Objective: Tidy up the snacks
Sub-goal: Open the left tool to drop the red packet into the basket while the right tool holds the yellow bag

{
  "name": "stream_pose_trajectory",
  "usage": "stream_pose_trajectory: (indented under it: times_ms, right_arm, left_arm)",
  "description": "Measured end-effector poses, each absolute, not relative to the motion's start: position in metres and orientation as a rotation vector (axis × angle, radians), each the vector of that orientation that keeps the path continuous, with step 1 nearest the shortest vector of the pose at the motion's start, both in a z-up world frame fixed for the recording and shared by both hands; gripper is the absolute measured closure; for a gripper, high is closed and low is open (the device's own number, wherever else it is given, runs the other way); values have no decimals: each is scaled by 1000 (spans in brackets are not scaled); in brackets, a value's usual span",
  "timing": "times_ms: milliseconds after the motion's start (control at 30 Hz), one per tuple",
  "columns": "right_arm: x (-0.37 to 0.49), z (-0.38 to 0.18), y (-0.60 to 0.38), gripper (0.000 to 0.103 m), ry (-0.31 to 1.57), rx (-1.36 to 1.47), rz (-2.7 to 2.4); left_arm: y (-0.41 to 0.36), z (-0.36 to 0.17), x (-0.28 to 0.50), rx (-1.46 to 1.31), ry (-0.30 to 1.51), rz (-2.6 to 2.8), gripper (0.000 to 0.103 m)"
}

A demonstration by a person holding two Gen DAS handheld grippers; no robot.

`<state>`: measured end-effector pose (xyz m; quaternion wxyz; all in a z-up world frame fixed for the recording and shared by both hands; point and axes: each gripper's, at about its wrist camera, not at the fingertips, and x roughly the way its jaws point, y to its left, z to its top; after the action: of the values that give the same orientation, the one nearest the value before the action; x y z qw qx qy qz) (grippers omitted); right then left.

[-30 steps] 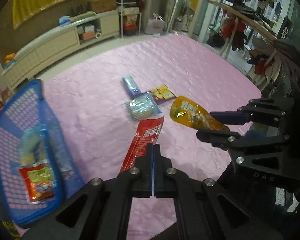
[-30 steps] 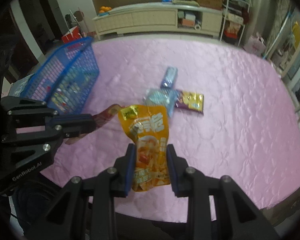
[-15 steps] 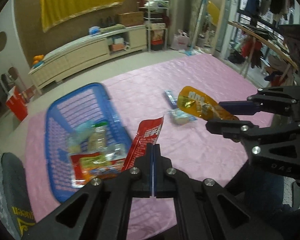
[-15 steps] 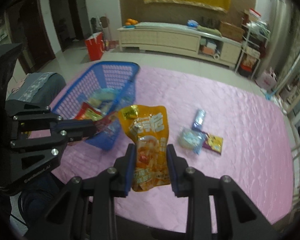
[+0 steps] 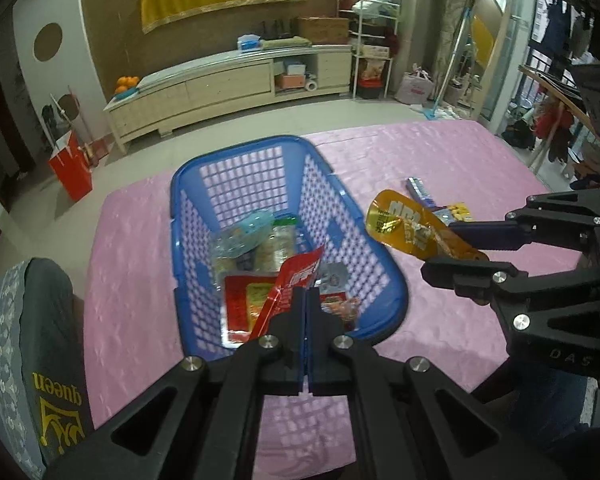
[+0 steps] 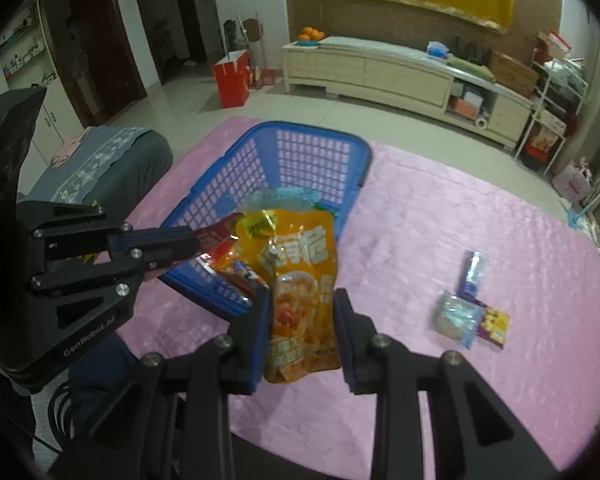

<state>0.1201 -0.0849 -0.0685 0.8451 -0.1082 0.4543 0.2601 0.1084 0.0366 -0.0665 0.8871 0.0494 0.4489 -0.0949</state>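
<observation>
Left gripper (image 5: 306,300) pinches a thin red foil snack packet (image 5: 290,286) above the blue perforated plastic basket (image 5: 380,264); right gripper (image 6: 302,312) clamps one orange snack pouch (image 6: 300,280) just right of it.
Several packets lie in the basket; three stay on the pink quilted cover (image 6: 420,216): a blue wrapper (image 6: 473,271), a clear bag (image 6: 458,316), a purple-yellow pack (image 6: 494,322).

The plastic basket with holes (image 5: 384,276) is blue, the quilted cloth (image 5: 420,152) pink, one shiny snack bag (image 6: 300,292) orange, another shiny bag (image 5: 296,280) red.
</observation>
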Motion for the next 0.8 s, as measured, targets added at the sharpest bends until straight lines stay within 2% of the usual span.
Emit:
stream_pose_trajectory:
  times_ms: [467,567,600,633,700,800]
  right_arm:
    - [147,-98,-54,68,1036,-244,585]
    - [147,-99,-54,68,1042,-240,588]
    - [147,-99,-55,68,1042,-239,588]
    - [146,-99,-55,68,1042,-237,588]
    - [145,-97,-57,68,1040,-234,586]
    - [142,-92,-60,68,1033,-227,582]
  left_arm:
    - [57,-93,125,65,1012,-202,103]
    - [55,-95,124,85,1032,-211,84]
    - [53,-93,121,99,1028,-205,70]
    - [53,-93,122,106,1023,-201,62]
    - [52,-89,119,111,1015,-197,61]
    - [54,-82,116,106,1002,-180,45]
